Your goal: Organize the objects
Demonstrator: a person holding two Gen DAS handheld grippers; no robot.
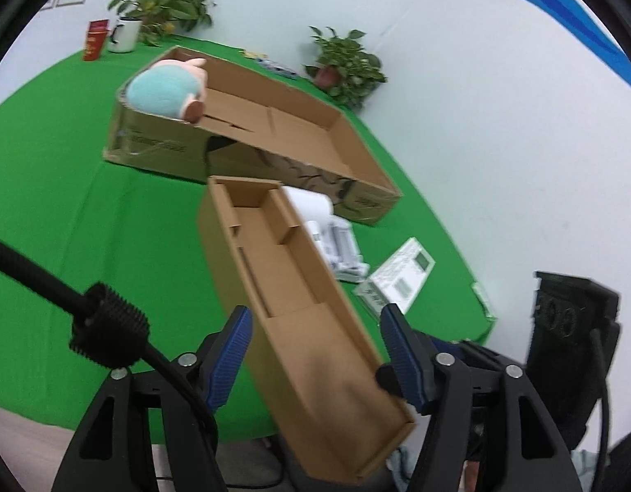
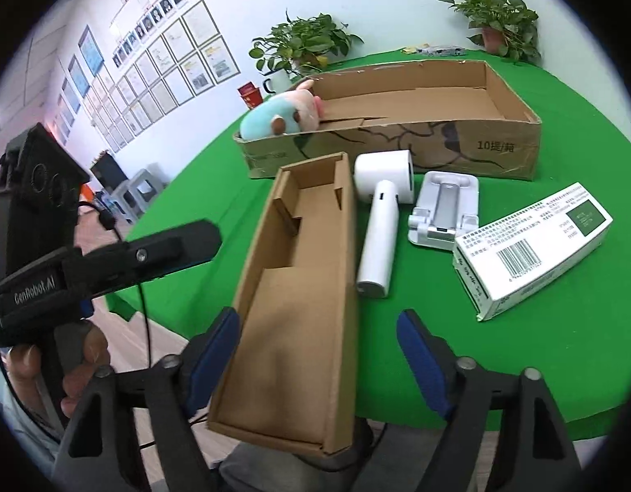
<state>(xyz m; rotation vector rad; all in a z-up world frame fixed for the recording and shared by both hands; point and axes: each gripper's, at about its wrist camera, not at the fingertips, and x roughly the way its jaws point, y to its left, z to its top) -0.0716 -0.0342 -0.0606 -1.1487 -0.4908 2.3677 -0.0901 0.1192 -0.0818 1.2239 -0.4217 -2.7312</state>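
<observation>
1. Two claws flank one narrow cardboard tray (image 2: 291,287), whose near end overhangs the green tabletop (image 2: 520,348) edge at 6 o'clock.
2. Left claw (image 1: 315,352) stands open; its pads look clear of the tray walls.
3. Right claw (image 2: 315,348) is open too, its left pad just beside the tray.
4. White handheld device (image 2: 381,221), stand (image 2: 442,213) and printed box (image 2: 533,246) lie at 2 o'clock.
5. Bare green lies at 4 o'clock.

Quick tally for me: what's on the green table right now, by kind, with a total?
Cardboard boxes/trays: 2, the large open box and the narrow insert tray
White appliance parts: 2, the handheld unit and its stand
Printed cartons: 1
Plush toys: 1
Potted plants: 2
Total: 8
</observation>
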